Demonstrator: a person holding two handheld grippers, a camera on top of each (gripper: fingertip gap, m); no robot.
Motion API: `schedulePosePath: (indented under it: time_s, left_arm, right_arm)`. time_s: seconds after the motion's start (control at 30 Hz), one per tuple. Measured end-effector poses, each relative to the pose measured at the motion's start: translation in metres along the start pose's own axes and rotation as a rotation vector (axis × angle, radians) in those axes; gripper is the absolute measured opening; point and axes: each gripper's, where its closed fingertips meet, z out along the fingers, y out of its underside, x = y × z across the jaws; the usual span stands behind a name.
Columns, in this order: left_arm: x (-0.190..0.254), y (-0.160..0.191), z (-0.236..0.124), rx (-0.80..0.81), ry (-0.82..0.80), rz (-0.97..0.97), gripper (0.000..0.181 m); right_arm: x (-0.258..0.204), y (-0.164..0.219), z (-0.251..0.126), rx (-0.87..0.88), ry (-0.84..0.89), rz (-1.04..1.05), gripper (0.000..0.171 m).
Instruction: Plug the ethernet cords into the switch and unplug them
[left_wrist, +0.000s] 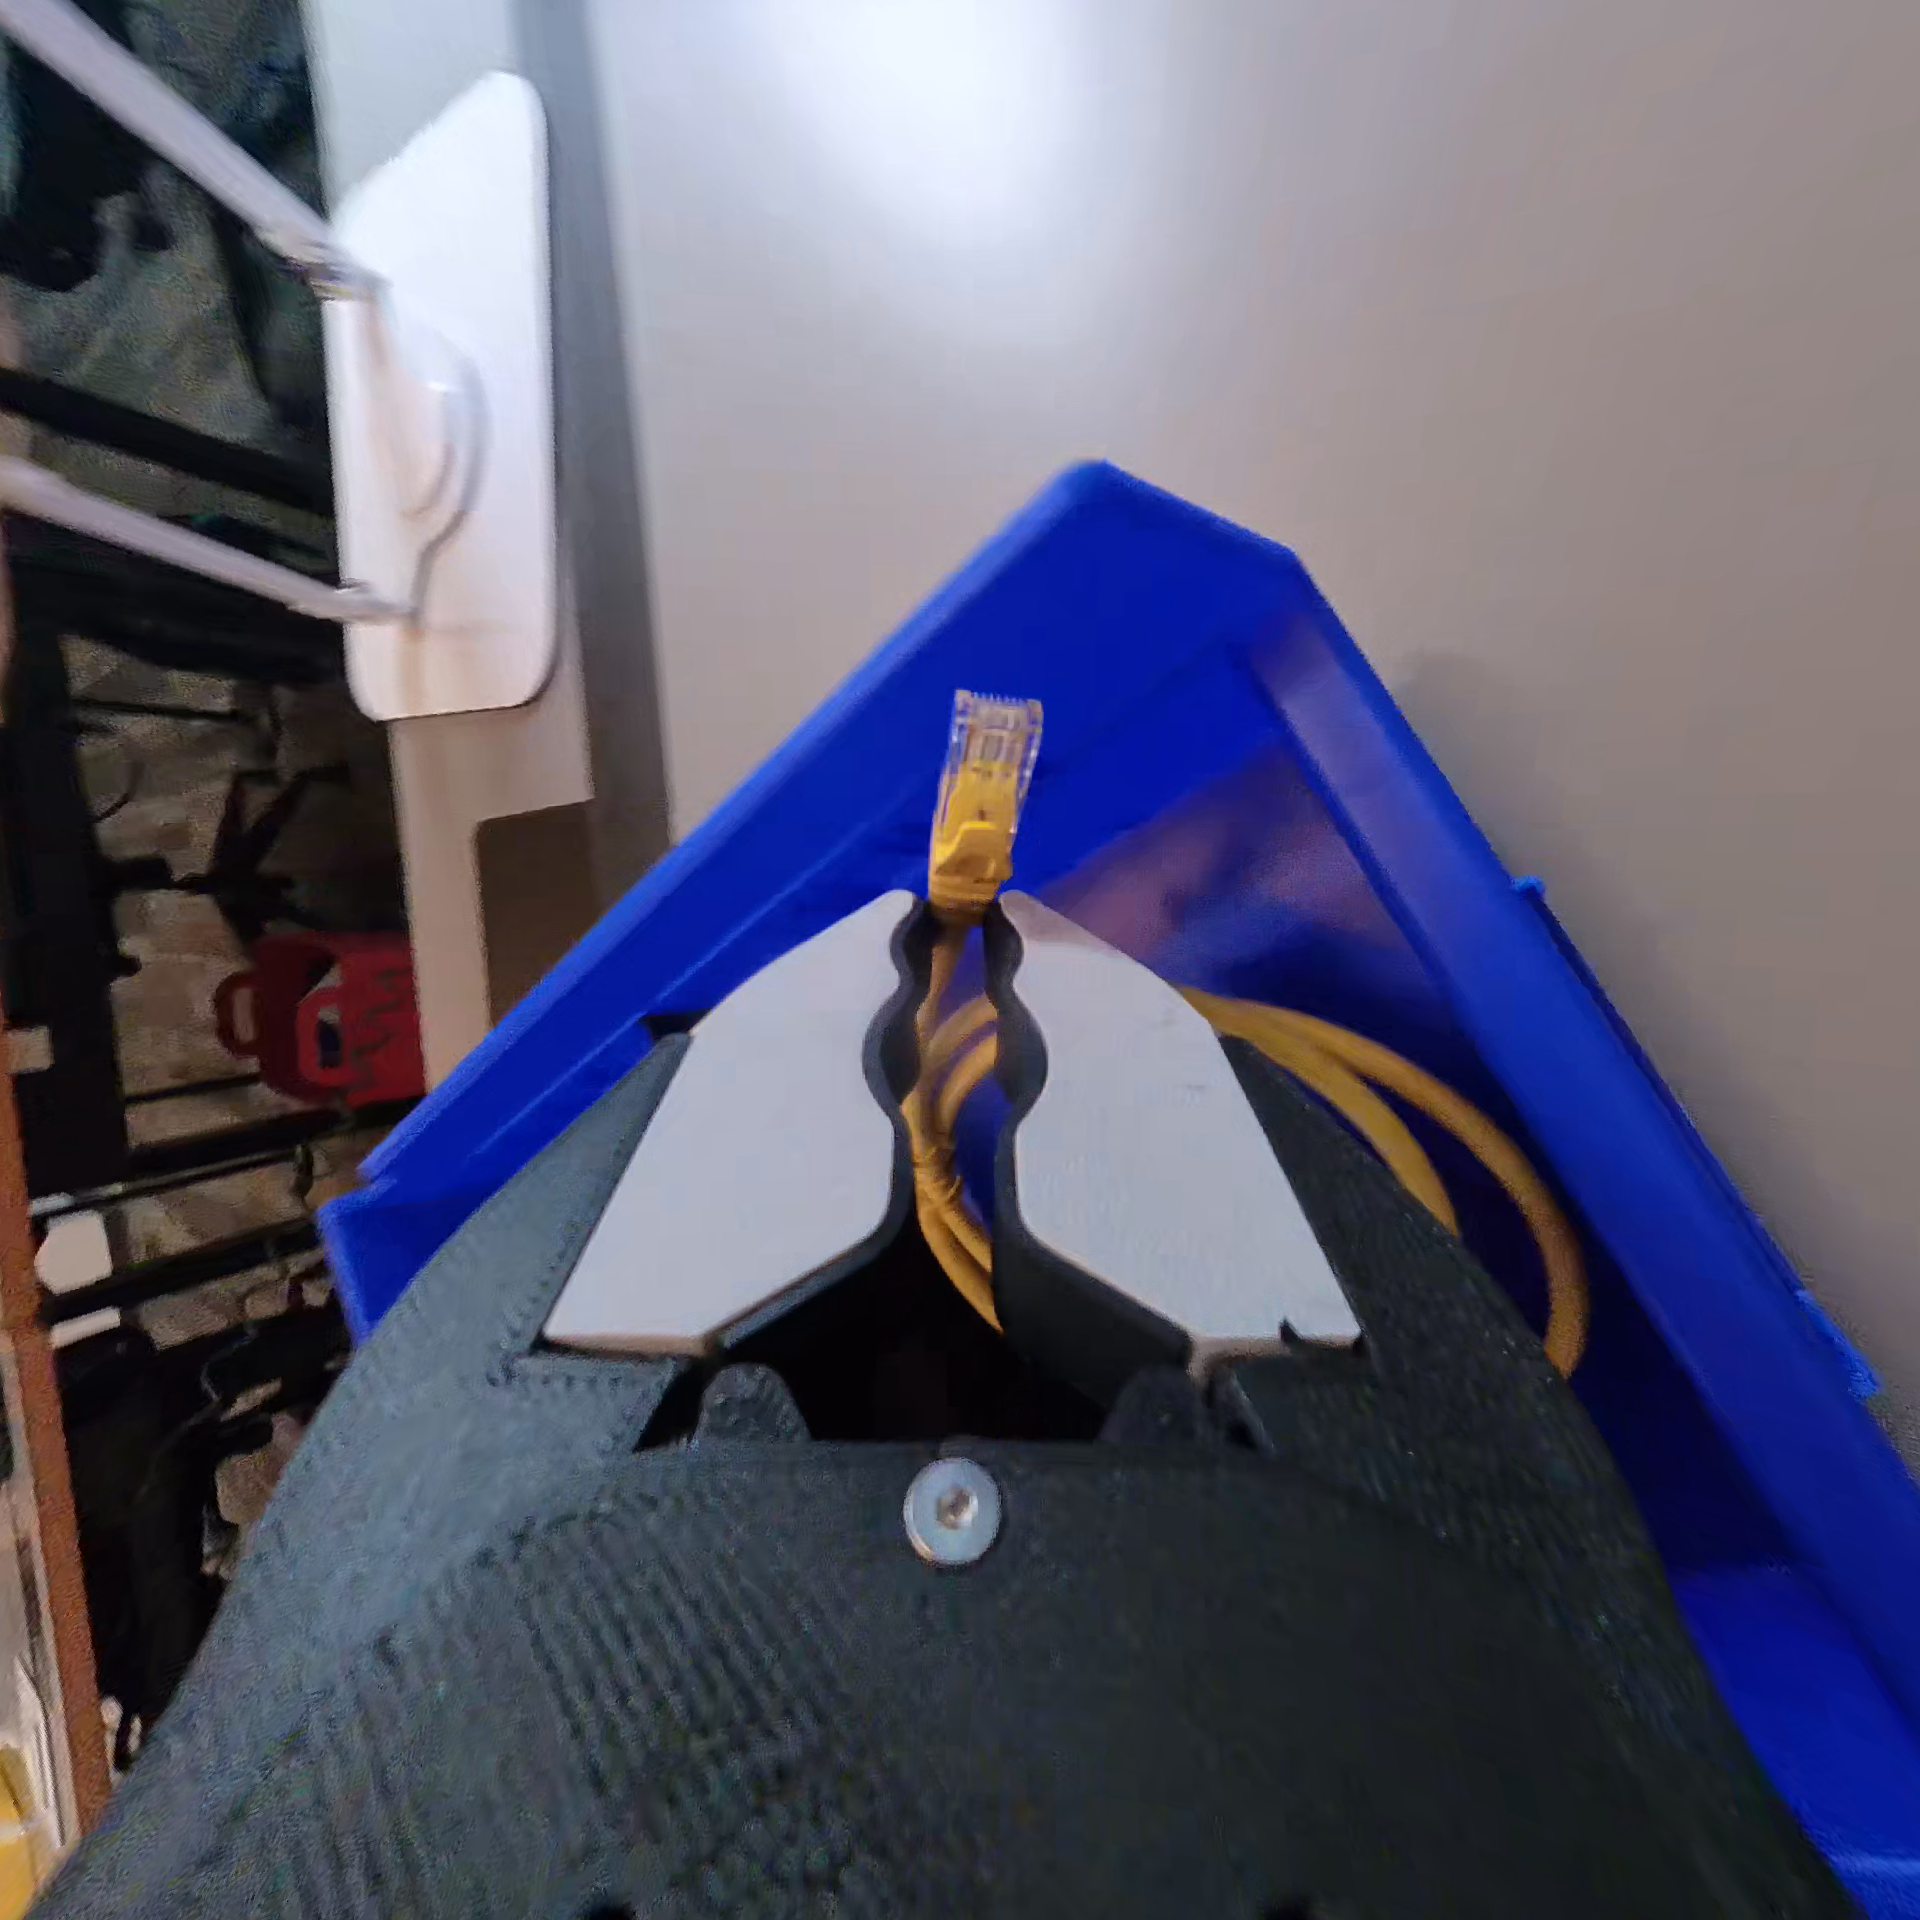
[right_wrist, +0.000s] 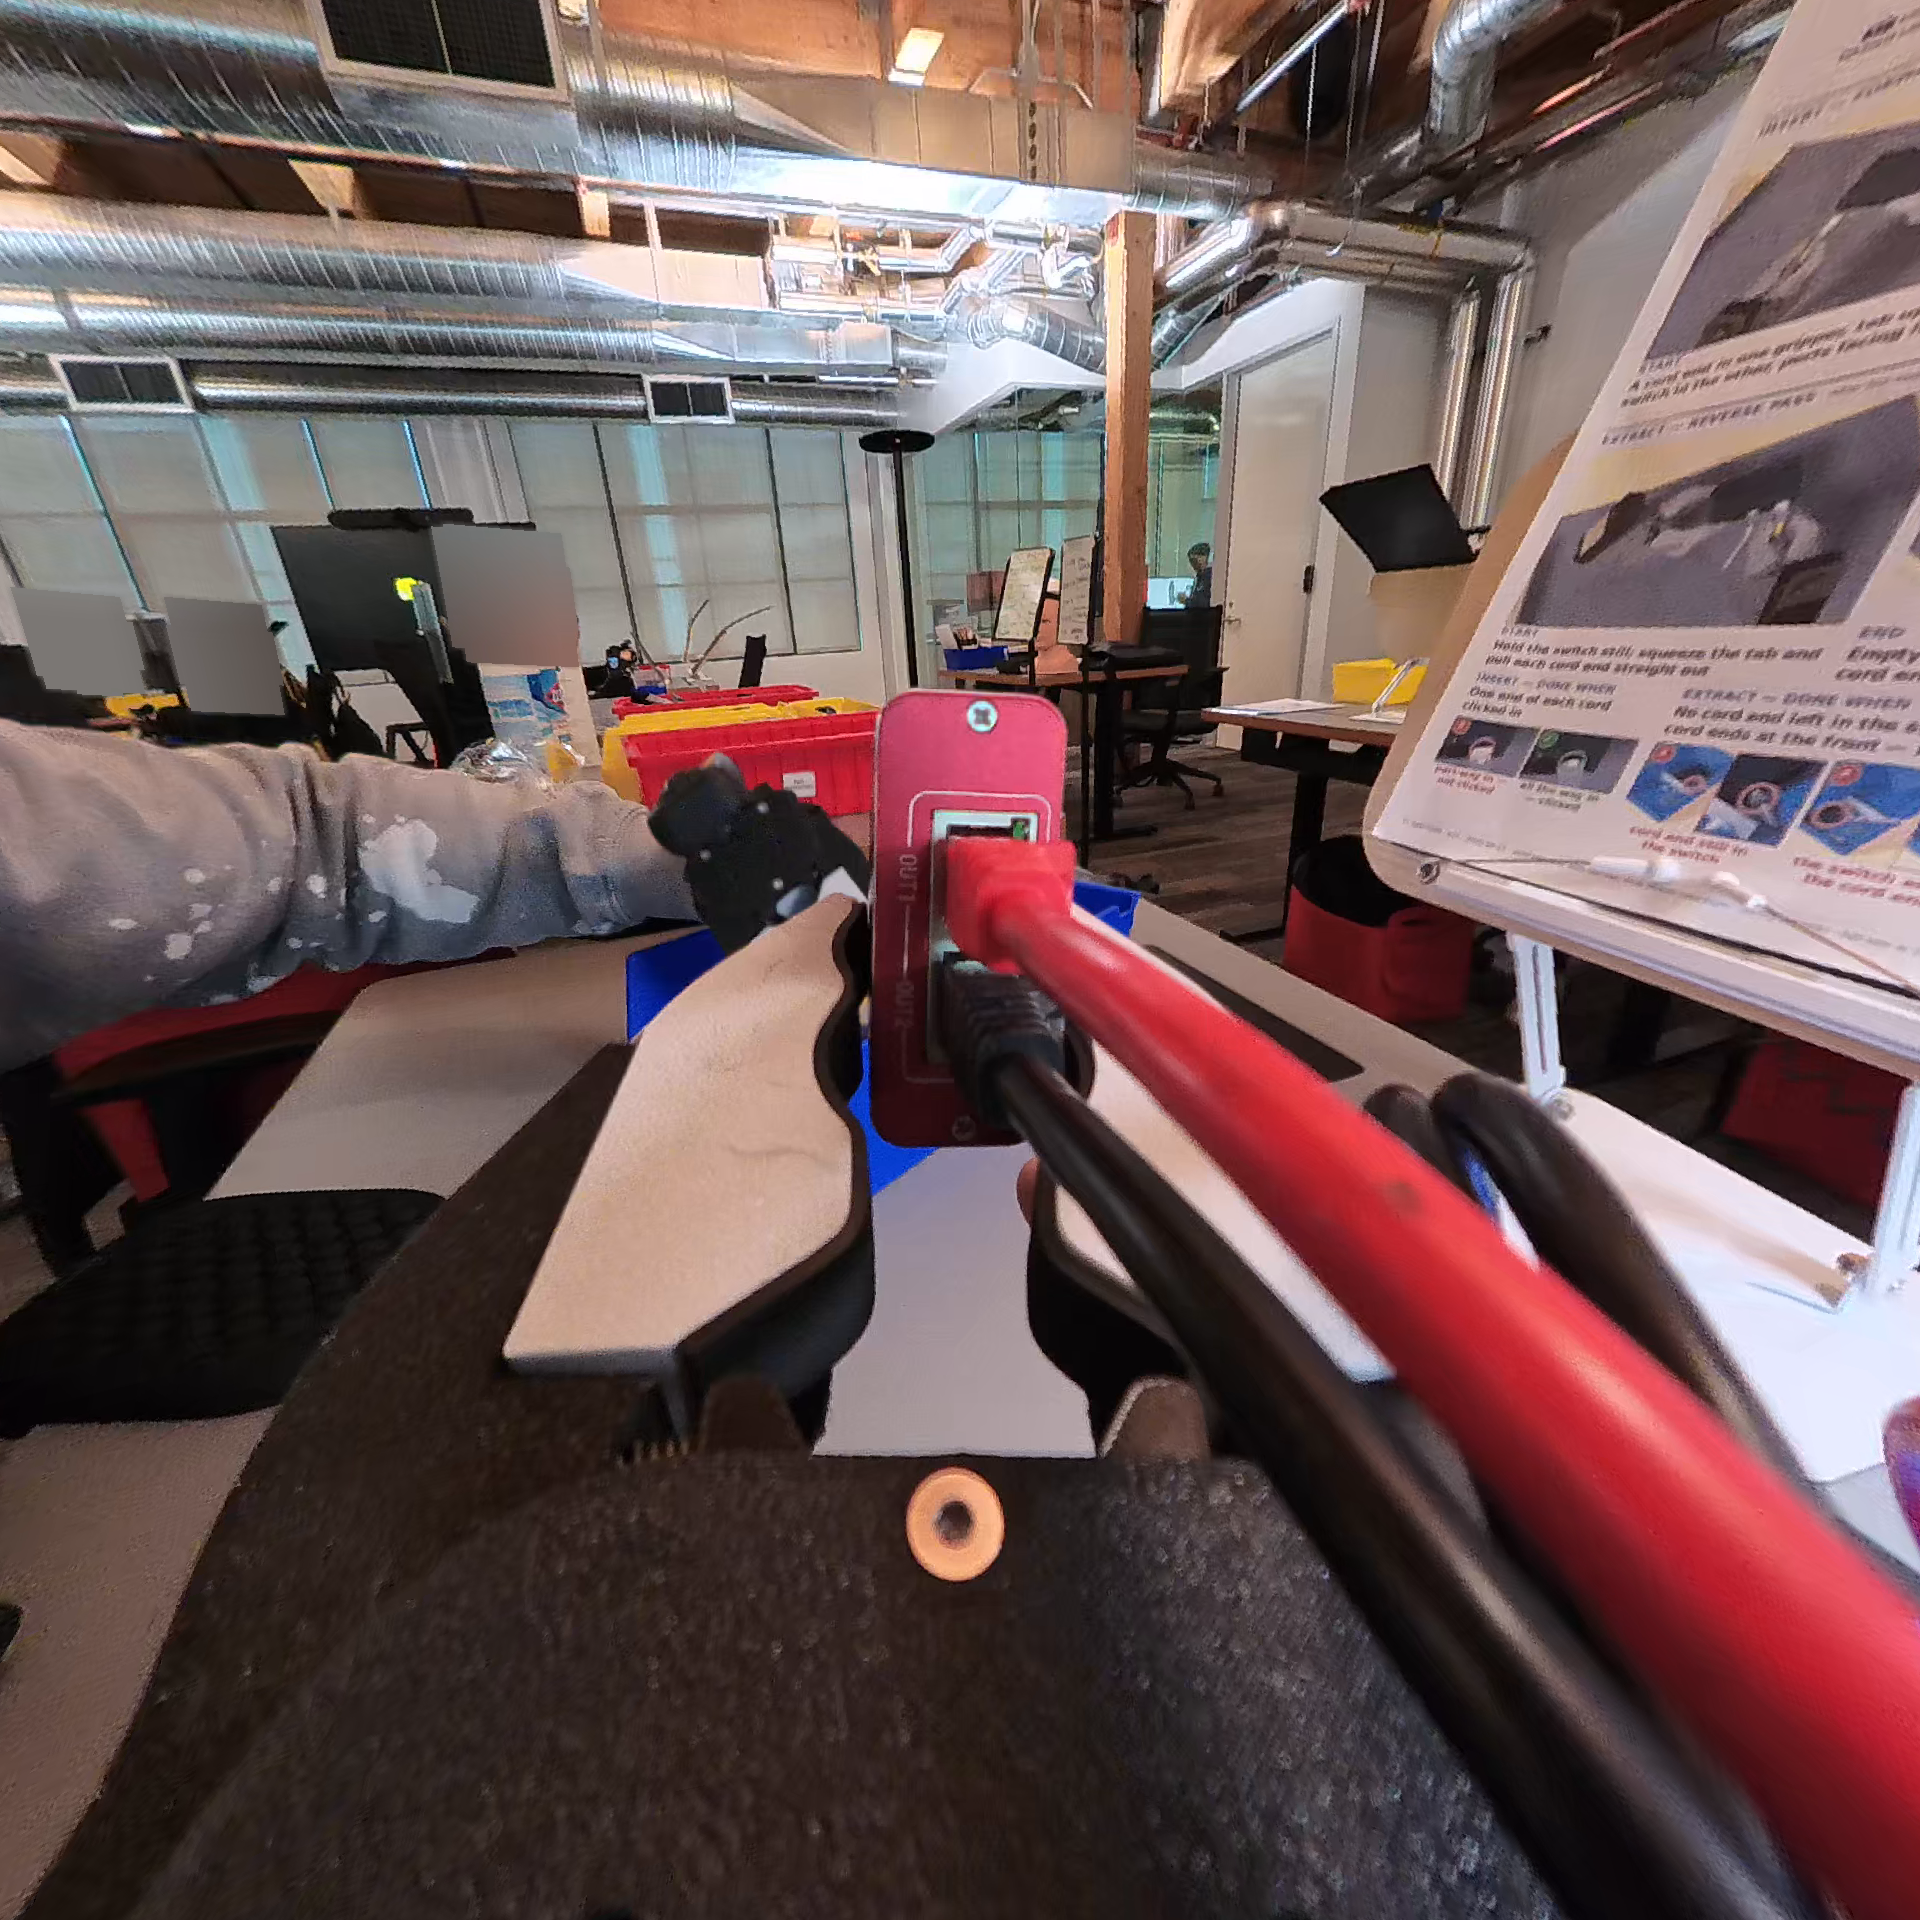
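Between left gripper (left_wrist: 961, 914) fingers: yellow cord (left_wrist: 940, 1195) pinched just behind plug (left_wrist: 987, 790), plug poking past tips, free to aim at port. Blue bin (left_wrist: 1558, 1039) beyond tips holds cord's slack coil.

Right gripper (right_wrist: 961, 1023) fingers clamp red switch (right_wrist: 971, 769) upright, ports facing camera; red cord (right_wrist: 1247, 1132) and black cord (right_wrist: 1039, 1081) seated, trailing back over right finger.

Red cord (right_wrist: 1299, 1174) and black cord (right_wrist: 1049, 1101) fill the switch (right_wrist: 914, 935) face (both ports).

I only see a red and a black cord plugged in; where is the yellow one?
In the left wrist view, the yellow cord is pinched in the left gripper, its plug poking past the fingertips over the blue bin.
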Motion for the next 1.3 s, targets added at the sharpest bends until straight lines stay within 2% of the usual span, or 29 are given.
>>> schedulePosePath:
  time_s: [0.13,0.3,0.43,0.53,0.63,0.73,0.9,1.0,1.17,1.3]
  left_arm:
    - [-0.040,-0.019,-0.055,0.126,-0.162,-0.148,0.010]
    - [-0.083,-0.064,-0.139,0.385,-0.341,-0.303,0.010]
    - [-0.093,-0.123,-0.190,0.631,-0.343,-0.391,0.009]
    - [-0.081,-0.168,-0.198,0.781,-0.287,-0.465,0.009]
    - [-0.048,-0.212,-0.178,0.950,-0.118,-0.538,0.009]
    - [-0.003,-0.247,-0.141,1.083,0.171,-0.602,0.009]
    - [0.060,-0.273,-0.089,1.130,0.688,-0.688,0.009]
    - [0.085,-0.281,-0.085,1.158,0.952,-0.684,0.009]
    - [0.119,-0.283,-0.066,1.046,1.210,-0.705,0.009]
    - [0.141,-0.283,-0.059,0.933,1.339,-0.703,0.009]
  right_arm:
    - [-0.002,-0.013,-0.005,0.023,0.001,-0.018,0.030]
    - [-0.007,-0.027,-0.009,0.035,0.003,-0.054,0.030]
    - [-0.015,-0.038,-0.012,0.038,-0.011,-0.080,0.030]
    - [-0.026,-0.044,-0.015,0.018,-0.043,-0.104,0.030]
    - [-0.040,-0.049,-0.019,-0.011,-0.083,-0.160,0.030]
    - [-0.049,-0.051,-0.025,-0.041,-0.109,-0.202,0.030]
    - [-0.054,-0.042,-0.032,-0.102,-0.181,-0.193,0.030]
    - [-0.059,-0.025,-0.031,-0.159,-0.273,-0.146,0.085]
    - [-0.090,0.012,-0.027,-0.274,-0.535,-0.016,0.030]
    - [-0.116,0.038,-0.034,-0.377,-0.752,0.102,0.030]
